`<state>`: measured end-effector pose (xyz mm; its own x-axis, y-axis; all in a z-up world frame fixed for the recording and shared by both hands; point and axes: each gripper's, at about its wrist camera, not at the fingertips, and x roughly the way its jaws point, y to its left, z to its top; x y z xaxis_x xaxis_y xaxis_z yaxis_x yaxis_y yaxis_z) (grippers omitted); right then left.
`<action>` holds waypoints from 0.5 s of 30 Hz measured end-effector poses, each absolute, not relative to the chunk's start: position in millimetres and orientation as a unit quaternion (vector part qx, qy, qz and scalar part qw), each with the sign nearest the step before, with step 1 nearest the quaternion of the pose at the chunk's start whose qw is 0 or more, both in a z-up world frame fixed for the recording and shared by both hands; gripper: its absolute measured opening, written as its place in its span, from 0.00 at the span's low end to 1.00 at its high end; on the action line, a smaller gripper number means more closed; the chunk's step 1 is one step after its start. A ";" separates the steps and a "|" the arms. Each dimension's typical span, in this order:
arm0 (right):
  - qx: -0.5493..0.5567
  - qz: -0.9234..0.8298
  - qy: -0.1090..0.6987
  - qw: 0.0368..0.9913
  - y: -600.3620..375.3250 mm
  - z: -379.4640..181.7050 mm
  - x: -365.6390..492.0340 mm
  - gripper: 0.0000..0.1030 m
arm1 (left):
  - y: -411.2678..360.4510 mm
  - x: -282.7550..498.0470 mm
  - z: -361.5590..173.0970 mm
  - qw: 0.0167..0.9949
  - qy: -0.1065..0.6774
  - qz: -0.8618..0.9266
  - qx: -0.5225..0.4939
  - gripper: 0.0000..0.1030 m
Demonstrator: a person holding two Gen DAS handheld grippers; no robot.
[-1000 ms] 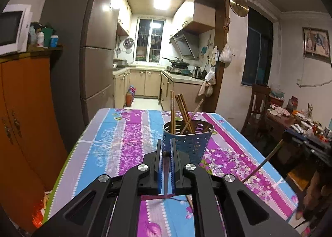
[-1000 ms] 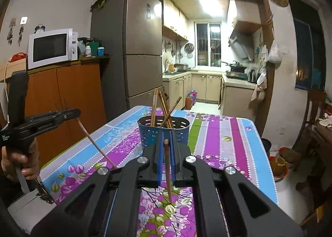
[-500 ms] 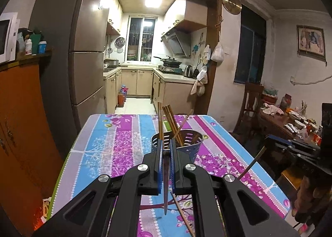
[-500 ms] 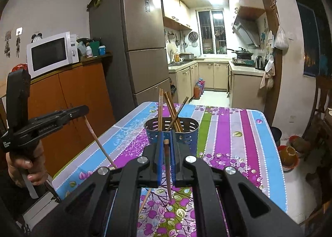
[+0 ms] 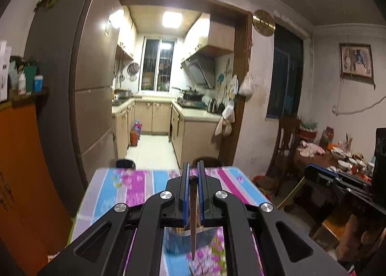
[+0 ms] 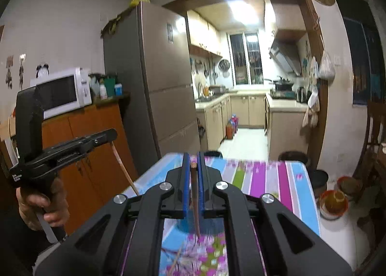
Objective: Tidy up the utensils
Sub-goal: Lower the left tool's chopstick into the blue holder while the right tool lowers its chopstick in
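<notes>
- Left claw clamped on a brown chopstick, which hangs point-down between its blue pads.
- Right claw likewise clamped on a second chopstick.
- Blue utensil holder on the floral desk, below both claws, blurred.

I see one brown chopstick hanging tip-down, another chopstick likewise, above the blurred blue holder.
</notes>
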<state>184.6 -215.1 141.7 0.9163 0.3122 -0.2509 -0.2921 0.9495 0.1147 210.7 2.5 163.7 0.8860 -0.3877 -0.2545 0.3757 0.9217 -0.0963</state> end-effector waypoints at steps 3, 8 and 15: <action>0.038 0.147 0.125 0.980 -216.4 156.2 205.3 0.04 | -6.4 235.9 180.3 0.972 0.134 -0.192 -0.018 0.07; 0.036 0.130 0.137 0.981 -216.2 159.4 249.9 0.04 | -13.2 275.8 180.7 0.972 0.146 -0.181 -0.022 0.07; 0.041 0.122 0.158 0.979 -218.6 144.4 289.7 0.04 | -16.9 317.7 161.1 0.968 0.176 -0.176 -0.023 0.07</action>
